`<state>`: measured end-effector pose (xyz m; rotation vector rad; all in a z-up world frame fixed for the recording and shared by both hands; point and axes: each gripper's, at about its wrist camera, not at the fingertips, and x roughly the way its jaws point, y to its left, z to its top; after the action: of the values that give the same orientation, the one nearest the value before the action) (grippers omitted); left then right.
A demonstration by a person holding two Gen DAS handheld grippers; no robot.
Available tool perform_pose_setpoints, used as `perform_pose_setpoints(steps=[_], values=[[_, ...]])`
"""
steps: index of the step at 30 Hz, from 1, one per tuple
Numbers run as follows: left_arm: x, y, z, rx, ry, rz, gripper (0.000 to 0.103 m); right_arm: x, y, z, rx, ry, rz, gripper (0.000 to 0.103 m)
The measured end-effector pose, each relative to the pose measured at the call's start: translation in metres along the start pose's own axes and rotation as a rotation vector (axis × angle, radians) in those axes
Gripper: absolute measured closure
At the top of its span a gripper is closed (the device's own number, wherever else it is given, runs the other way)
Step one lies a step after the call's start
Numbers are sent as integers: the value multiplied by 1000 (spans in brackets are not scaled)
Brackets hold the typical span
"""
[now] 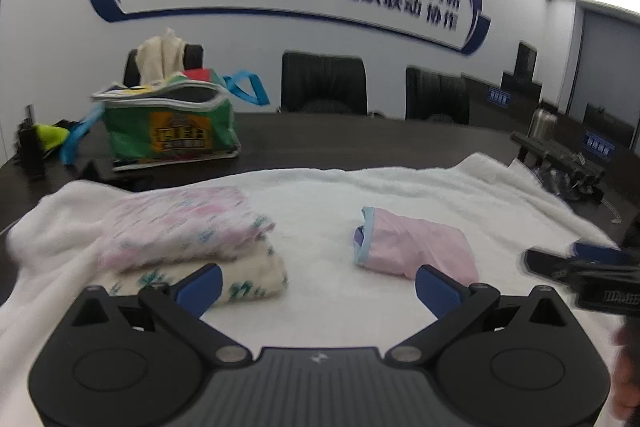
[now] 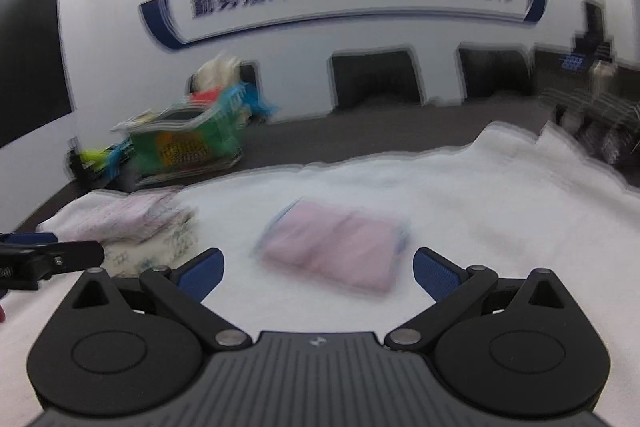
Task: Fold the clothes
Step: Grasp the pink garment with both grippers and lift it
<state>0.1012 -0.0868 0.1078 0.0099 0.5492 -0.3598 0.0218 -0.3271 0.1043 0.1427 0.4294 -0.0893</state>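
We hold the left gripper [image 1: 318, 285] and right gripper [image 2: 316, 269] above the near edge of the white towel [image 1: 400, 195], both with fingers spread wide and empty. The folded pink garment [image 1: 416, 247] lies mid-towel. Two folded printed garments [image 1: 188, 243] are stacked toward the towel's left edge. A green bag [image 1: 172, 131] stands on the tabletop's far left.

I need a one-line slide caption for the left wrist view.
Open left gripper above white towel, between stacked floral clothes and folded pink garment.
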Motion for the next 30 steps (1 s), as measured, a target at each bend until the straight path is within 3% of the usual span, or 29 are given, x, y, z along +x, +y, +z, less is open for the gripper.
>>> perform_pose_setpoints(steps=[4,7,10,14,15,16,17,18,19,20,23,27,30], values=[[57,-7,23,-17,42,-17,0,18,-23,13,18,-51,-14,0],[94,-6,23,-38,74,-49,2,54,-42,20,103,36,61,0],[124,-15,19,-21,101,-94,2,100,-51,18,133,152,38,1],[165,-31,19,-3,142,-95,8,148,-48,11,75,193,13,6],[175,-35,19,1,153,-91,16,159,-51,9,77,208,-5,9],[185,-39,19,5,163,-87,35,174,-55,7,85,235,-20,27],[194,-43,19,7,176,-86,49,186,-58,5,99,274,-23,61],[199,-42,17,-8,208,-111,84,189,-60,2,112,284,0,73],[204,-42,16,-23,236,-136,103,190,-62,0,124,290,26,82],[201,-40,14,-45,238,-166,101,192,-63,-2,136,297,52,92],[161,-38,14,-49,145,-237,103,159,-50,8,68,235,93,95],[50,-23,21,-41,-49,-380,103,60,-8,28,-119,46,276,95],[-37,-6,10,-57,-192,-387,103,-25,21,37,-218,-111,391,95]])
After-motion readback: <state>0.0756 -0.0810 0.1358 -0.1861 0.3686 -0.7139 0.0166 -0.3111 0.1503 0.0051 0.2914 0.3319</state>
